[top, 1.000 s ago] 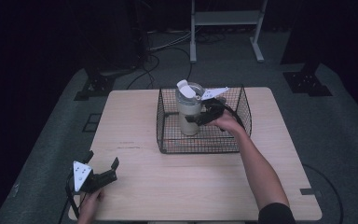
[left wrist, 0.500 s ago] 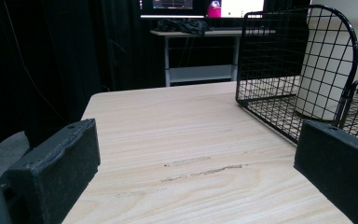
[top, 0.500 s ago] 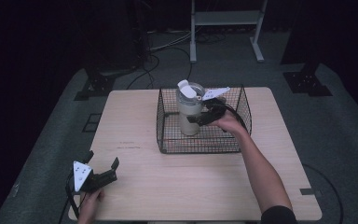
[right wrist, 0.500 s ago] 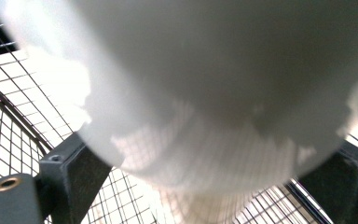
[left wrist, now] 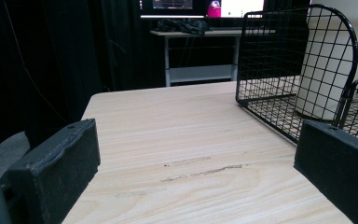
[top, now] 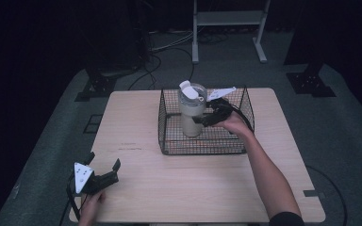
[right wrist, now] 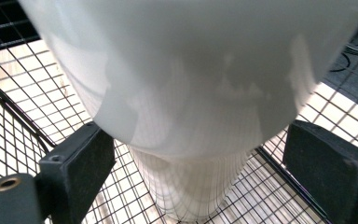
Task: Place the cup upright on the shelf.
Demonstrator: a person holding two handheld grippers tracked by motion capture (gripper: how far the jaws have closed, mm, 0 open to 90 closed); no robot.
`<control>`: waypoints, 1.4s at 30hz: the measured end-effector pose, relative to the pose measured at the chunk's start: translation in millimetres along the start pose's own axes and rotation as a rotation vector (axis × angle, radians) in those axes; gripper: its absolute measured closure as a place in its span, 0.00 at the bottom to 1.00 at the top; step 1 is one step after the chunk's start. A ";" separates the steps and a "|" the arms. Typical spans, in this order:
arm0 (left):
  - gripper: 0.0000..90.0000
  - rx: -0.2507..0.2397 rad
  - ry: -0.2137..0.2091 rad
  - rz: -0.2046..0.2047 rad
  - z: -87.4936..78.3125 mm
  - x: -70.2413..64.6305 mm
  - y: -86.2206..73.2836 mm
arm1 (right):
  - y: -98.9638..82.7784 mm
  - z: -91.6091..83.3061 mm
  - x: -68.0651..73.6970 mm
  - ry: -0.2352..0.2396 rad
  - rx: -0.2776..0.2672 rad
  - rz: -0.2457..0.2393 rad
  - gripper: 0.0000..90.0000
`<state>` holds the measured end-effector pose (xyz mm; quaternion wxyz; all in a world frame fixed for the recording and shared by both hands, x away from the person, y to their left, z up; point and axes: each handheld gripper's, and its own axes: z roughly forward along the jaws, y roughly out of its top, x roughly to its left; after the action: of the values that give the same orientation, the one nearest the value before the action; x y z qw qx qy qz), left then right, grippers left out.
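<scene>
A white tumbler (top: 192, 113) with a flip lid stands upright inside a black wire basket (top: 200, 151) at the middle back of the wooden table (top: 193, 188). My right gripper (top: 202, 117) reaches into the basket from the right, one jaw pressed on each side of the tumbler (right wrist: 191, 84). The basket's wire floor (right wrist: 23, 84) lies below it. My left gripper (top: 103, 161) rests open near the table's front left corner with nothing between its jaws. In the left gripper view, the basket (left wrist: 270, 56) and the tumbler (left wrist: 321, 60) are ahead to the right.
Bare tabletop (left wrist: 186, 140) stretches between the left gripper and the basket. Behind the table, on the floor, are a grey metal frame (top: 228, 28), cables (top: 160, 52) and two black stand bases (top: 96, 87). A dark curtain closes off the back.
</scene>
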<state>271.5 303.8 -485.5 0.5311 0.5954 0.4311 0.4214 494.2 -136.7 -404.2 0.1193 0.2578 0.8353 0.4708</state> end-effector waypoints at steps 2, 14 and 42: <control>0.00 0.000 0.000 0.000 0.0 0.0 0.0 | -0.3 -3.1 0.3 -0.006 0.001 0.024 0.09; 0.00 0.000 0.000 0.005 0.1 -0.5 0.0 | -3.7 -20.7 0.1 -0.073 0.019 0.077 0.10; 0.00 0.000 0.001 0.013 0.0 -1.6 0.0 | -4.7 -58.1 17.4 -0.145 0.013 0.089 0.10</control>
<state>271.0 302.3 -485.5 0.5281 0.5981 0.4274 0.4251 452.5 -171.4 -376.8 0.1568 0.3289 0.8152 0.4502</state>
